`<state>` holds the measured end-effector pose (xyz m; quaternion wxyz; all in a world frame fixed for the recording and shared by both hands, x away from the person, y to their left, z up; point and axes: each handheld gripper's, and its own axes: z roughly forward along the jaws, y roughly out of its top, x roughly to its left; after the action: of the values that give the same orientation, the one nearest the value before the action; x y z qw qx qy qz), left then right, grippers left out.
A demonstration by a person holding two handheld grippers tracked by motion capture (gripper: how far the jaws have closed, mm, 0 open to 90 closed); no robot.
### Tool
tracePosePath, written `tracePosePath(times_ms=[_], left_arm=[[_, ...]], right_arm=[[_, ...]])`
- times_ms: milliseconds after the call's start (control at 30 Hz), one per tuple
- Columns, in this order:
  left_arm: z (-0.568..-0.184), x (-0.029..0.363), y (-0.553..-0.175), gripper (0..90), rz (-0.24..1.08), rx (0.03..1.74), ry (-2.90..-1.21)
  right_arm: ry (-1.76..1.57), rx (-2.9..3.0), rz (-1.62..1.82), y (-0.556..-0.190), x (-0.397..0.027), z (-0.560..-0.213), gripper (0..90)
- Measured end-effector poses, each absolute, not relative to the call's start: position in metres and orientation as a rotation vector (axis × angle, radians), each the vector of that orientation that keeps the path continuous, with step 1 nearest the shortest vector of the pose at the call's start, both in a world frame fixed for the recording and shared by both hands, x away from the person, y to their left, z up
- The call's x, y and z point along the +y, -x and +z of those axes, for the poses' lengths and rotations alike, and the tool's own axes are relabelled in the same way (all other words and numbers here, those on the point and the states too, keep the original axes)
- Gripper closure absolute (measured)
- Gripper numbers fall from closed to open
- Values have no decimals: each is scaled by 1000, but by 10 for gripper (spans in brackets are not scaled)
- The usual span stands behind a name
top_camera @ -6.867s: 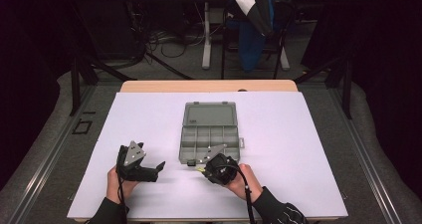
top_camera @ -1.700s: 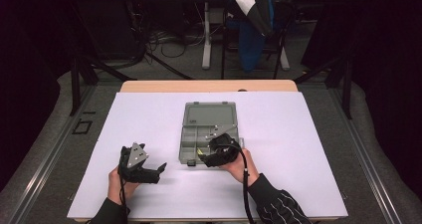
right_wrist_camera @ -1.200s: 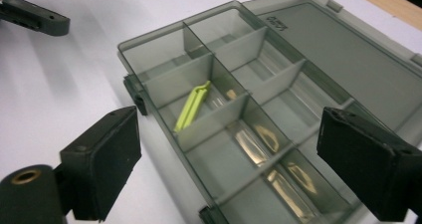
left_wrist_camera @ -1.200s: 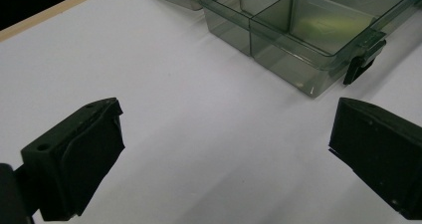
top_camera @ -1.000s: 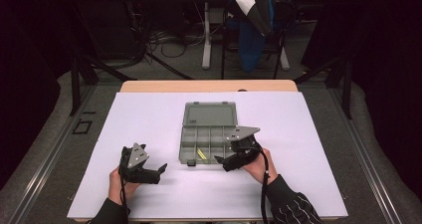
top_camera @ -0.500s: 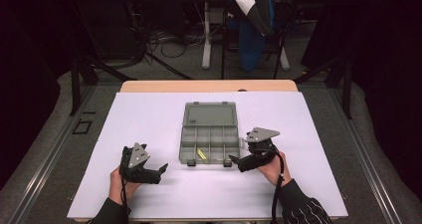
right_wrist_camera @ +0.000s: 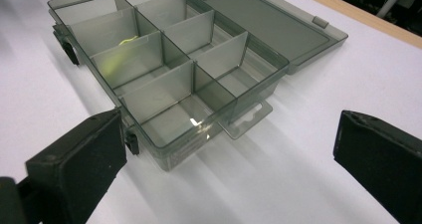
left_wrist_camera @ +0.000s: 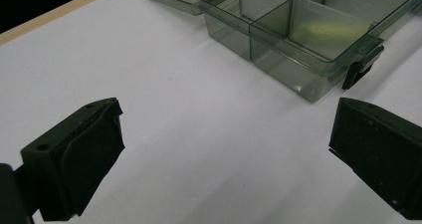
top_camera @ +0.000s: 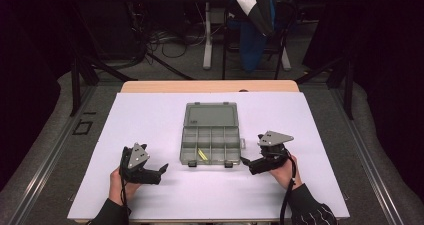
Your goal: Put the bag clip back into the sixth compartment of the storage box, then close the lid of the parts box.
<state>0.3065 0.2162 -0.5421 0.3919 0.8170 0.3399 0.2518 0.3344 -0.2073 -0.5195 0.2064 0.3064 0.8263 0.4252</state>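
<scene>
A dim room with cables and a draped chair (top_camera: 256,22) lies behind the white-covered counter (top_camera: 150,115), and at its middle sits the open compartment box (top_camera: 210,144), lid laid flat on the far side. The right tongs (top_camera: 246,161) rest just beside the box's near right corner, jaws wide apart and empty; the left tongs (top_camera: 162,169) sit near its left, likewise spread and empty. A small yellow piece (top_camera: 202,154) lies in a near compartment.

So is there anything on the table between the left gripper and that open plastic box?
No. The high view shows bare white table between the left gripper and the compartment box.
</scene>
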Motion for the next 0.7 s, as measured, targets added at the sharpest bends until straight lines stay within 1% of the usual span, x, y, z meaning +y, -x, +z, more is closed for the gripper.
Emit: tracePosePath(times_ms=[233, 467, 700], left_arm=[[-540, 218, -305, 1, 624, 871, -2049], [-540, 214, -306, 1, 598, 861, -2073], [-535, 214, -307, 1, 616, 863, -2077]], right_arm=[[-890, 2275, 1207, -334, -218, -527, 0], [-894, 2272, 1175, -333, -227, -535, 0], [-918, 2258, 1184, -332, -233, -539, 0]])
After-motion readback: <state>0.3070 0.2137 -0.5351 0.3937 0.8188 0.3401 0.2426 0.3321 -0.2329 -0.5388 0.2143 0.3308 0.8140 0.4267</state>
